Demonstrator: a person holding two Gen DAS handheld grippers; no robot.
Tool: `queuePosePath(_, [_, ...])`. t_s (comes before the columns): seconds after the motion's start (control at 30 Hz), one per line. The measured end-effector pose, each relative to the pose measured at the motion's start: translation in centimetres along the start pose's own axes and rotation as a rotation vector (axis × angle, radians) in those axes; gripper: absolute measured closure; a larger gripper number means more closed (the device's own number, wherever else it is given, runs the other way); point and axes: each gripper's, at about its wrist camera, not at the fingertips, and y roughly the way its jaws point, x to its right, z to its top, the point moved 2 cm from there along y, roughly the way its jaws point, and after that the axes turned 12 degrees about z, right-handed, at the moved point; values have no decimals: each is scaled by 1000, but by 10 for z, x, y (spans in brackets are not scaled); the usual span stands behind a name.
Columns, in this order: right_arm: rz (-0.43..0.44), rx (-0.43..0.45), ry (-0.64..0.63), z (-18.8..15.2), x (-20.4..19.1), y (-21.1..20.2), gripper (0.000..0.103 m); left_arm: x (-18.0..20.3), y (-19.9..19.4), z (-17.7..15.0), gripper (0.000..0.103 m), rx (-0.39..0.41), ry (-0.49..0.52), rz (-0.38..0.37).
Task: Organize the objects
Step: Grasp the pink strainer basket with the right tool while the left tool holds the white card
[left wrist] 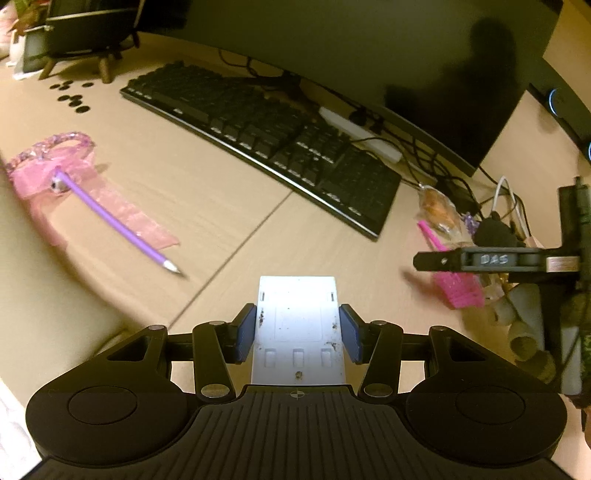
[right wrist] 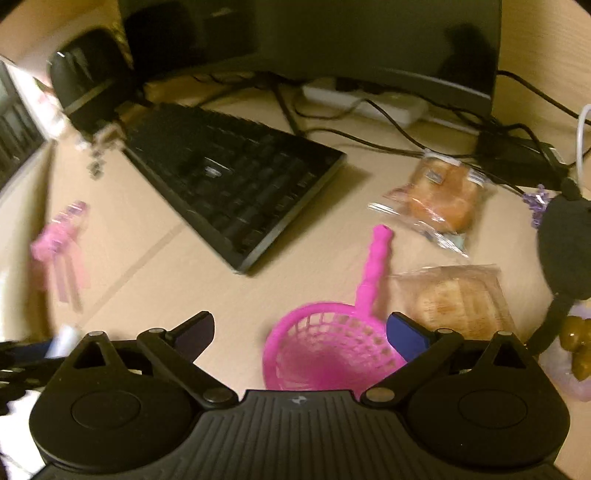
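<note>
Both wrist cameras close above the desk, angled down, facing the monitor, sharing keyboard and pink scoop

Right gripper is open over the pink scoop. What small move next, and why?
Probably ease the right gripper down around the pink scoop bowl, then close. Its jaws stand wide with nothing pinched, and the scoop lies loose on the desk between them.

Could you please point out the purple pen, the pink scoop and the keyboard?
purple pen point(left wrist: 110, 218): left wrist view, mid-barrel.
pink scoop point(right wrist: 325, 354): right wrist view, slotted bowl.
keyboard point(right wrist: 236, 192): right wrist view, key field.
</note>
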Motion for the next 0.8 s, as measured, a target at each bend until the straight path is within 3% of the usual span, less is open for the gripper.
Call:
queuePosePath(0.43, [-17, 50, 97, -8, 14, -20, 3, 20, 2, 1, 50, -1, 62, -82])
queuePosePath(0.8, [32, -38, 89, -7, 6, 1, 3, 25, 15, -3, 50, -42, 44, -117])
